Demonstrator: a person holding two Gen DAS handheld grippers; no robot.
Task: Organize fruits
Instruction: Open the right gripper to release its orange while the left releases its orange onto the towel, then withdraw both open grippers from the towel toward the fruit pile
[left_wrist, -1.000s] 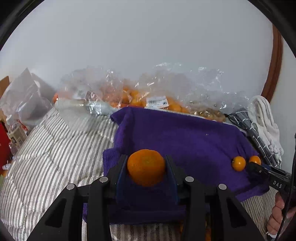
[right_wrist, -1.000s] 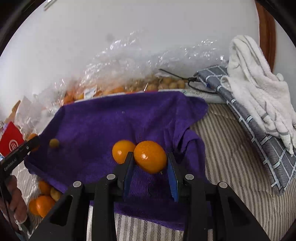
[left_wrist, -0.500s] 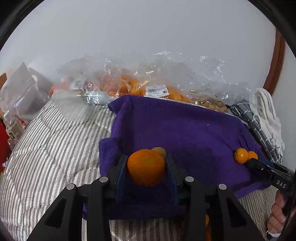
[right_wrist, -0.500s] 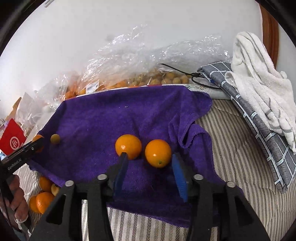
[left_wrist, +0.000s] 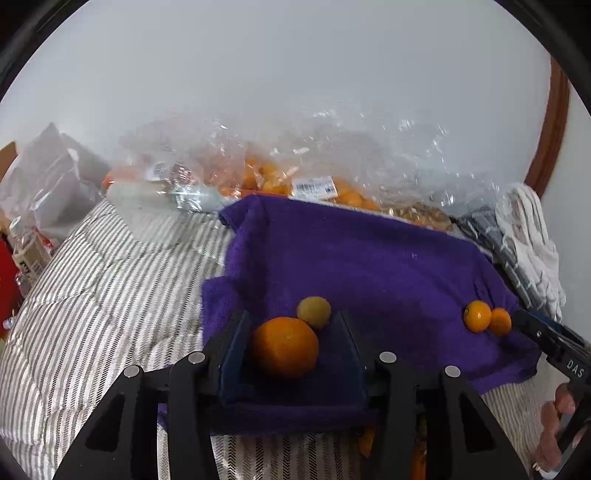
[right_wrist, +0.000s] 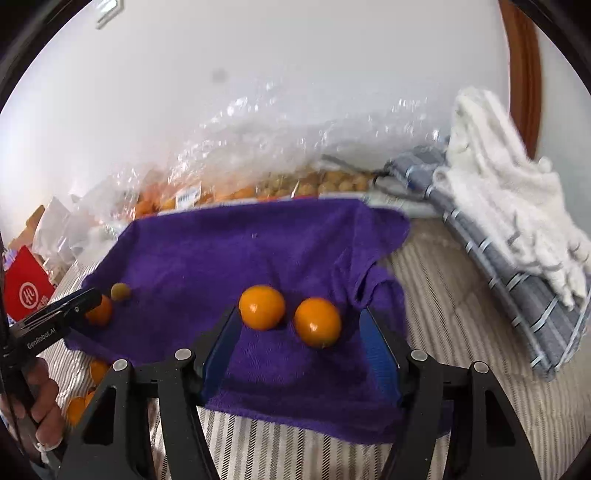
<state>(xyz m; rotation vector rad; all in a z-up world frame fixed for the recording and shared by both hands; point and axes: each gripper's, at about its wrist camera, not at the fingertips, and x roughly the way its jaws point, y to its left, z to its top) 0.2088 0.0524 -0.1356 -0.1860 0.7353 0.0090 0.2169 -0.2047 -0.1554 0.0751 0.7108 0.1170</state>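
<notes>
the purple towel (right_wrist: 229, 254) is lying over the striped bedding. on its near edge the right gripper (right_wrist: 301, 354) is opening, clear of two small oranges (right_wrist: 317, 322). at its left corner the left gripper (left_wrist: 290, 354) is opening around a bigger orange (left_wrist: 285, 347), apparently releasing; next probably withdrawing without nudging it.

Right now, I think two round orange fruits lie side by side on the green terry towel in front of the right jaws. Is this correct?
Not quite: the terry towel is purple, not green. The right wrist view shows the two round orange fruits side by side on it, in front of the right jaws, which are opening with nothing pressed between them.
</notes>
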